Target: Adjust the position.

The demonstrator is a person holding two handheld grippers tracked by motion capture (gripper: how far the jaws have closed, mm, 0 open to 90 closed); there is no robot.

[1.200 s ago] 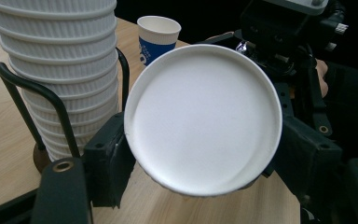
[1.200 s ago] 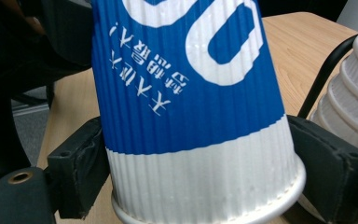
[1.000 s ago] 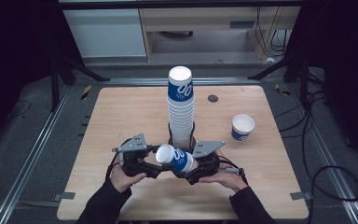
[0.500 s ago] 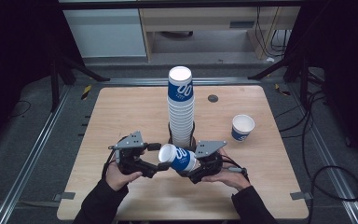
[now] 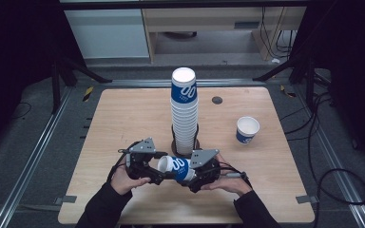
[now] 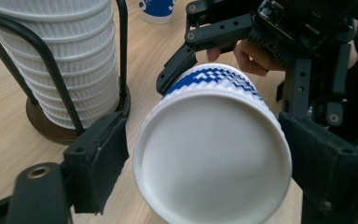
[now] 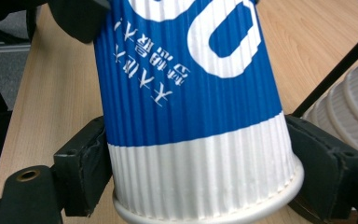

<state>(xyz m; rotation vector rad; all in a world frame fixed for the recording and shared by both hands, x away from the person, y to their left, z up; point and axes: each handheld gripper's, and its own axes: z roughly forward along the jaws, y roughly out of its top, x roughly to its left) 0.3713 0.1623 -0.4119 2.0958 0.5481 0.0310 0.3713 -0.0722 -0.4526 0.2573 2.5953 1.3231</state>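
A blue-and-white ribbed paper cup (image 5: 177,168) lies on its side in the air between both grippers, near the table's front edge. My right gripper (image 5: 191,174) is shut on it near the rim; in the right gripper view both pads press the cup's white band (image 7: 191,186). The cup's flat white base (image 6: 212,149) faces my left gripper (image 6: 207,123), whose jaws straddle the base. A thin gap shows beside the left pad (image 6: 100,163), so it stands open around the cup. The right gripper's fingers (image 6: 177,70) clasp the far end.
A tall stack of the same cups (image 5: 184,114) stands upside down in a black wire holder (image 5: 196,140) at the table's middle, just behind the grippers. One loose cup (image 5: 247,129) stands upright at the right. A small dark disc (image 5: 216,100) lies farther back.
The left gripper drew off to the left half a second ago and has come back around the cup's base. The cup and right gripper have barely shifted.
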